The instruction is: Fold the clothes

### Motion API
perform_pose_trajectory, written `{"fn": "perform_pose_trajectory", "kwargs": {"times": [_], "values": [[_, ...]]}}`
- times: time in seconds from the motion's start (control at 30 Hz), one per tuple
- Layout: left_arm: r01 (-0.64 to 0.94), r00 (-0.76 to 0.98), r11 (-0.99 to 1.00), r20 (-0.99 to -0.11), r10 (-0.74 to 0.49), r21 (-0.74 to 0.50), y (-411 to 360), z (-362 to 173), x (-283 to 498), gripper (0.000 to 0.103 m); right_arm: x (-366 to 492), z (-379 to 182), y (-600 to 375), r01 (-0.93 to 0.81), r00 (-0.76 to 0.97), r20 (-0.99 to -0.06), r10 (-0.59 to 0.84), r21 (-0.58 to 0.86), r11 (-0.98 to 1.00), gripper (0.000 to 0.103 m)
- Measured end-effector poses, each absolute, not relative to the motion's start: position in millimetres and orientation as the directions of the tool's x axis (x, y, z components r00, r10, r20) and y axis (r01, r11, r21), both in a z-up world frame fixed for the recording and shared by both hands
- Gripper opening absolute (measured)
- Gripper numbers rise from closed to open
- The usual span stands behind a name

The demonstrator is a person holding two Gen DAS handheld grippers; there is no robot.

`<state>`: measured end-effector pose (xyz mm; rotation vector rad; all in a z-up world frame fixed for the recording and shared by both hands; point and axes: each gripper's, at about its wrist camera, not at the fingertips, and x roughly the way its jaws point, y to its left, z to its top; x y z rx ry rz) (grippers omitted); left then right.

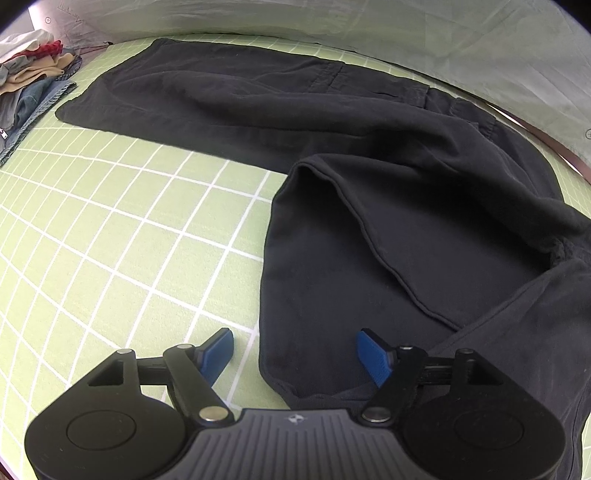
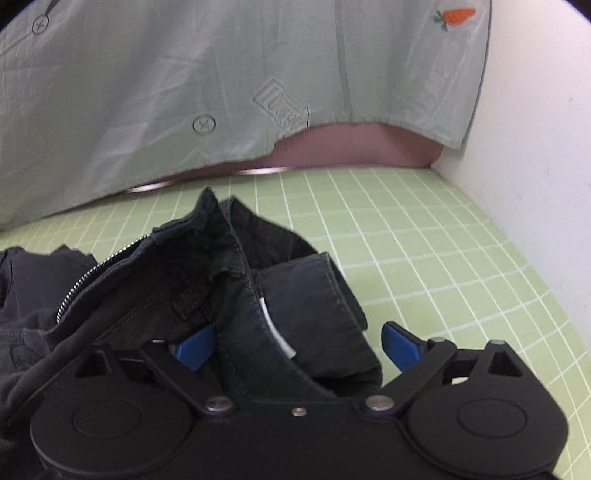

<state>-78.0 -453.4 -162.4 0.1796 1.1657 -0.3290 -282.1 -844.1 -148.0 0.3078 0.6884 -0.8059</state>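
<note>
While black trousers [image 1: 369, 206] sprawl across the green grid mat [image 1: 110, 229], both grippers stand open.
Left gripper [image 1: 299, 354] straddles a trouser hem at lower centre; right gripper [image 2: 299, 343] spans the bunched waistband; a carrot emblem [image 2: 456, 15] marks the pale sheet [image 2: 184, 92] upper right, its embossed lettering unreadable.

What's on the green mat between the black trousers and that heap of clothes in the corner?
Nothing: the left wrist view shows bare mat between the trousers and the heap.
</note>
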Motion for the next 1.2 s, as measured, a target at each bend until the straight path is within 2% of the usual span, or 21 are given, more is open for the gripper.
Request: {"fn": "perform_pose_trajectory", "kwargs": {"times": [0.13, 0.33, 0.5, 0.73, 0.97, 1.2], "values": [[0.352, 0.349, 0.936, -0.926, -0.144, -0.014, -458, -163, -75, 0.076, -265, -142, -847, 0.739, 0.507, -0.648, -0.568, -0.012, 0.673, 0.095], [0.331, 0.332, 0.944, -0.936, -0.118, -0.001, -464, -165, -68, 0.081, -231, -165, -866, 0.722, 0.493, -0.717, -0.493, 0.022, 0.691, 0.099], [0.297, 0.318, 0.955, -0.943, -0.099, 0.0, -465, -165, -65, 0.086, -217, -171, -868, 0.726, 0.457, -0.741, -0.492, -0.009, 0.688, 0.103], [0.278, 0.315, 0.961, -0.945, -0.088, 0.003, -471, -167, -62, 0.095, -225, -177, -884, 0.717, 0.487, -0.765, -0.42, 0.076, 0.693, 0.103], [0.279, 0.319, 0.96, -0.943, -0.09, 0.002, -472, -167, -62, 0.096, -223, -177, -885, 0.734, 0.472, -0.778, -0.415, 0.085, 0.674, 0.103], [0.284, 0.306, 0.959, -0.948, -0.091, 0.0, -475, -166, -58, 0.095, -233, -184, -893, 0.768, 0.489, -0.791, -0.368, 0.19, 0.611, 0.103]]}}
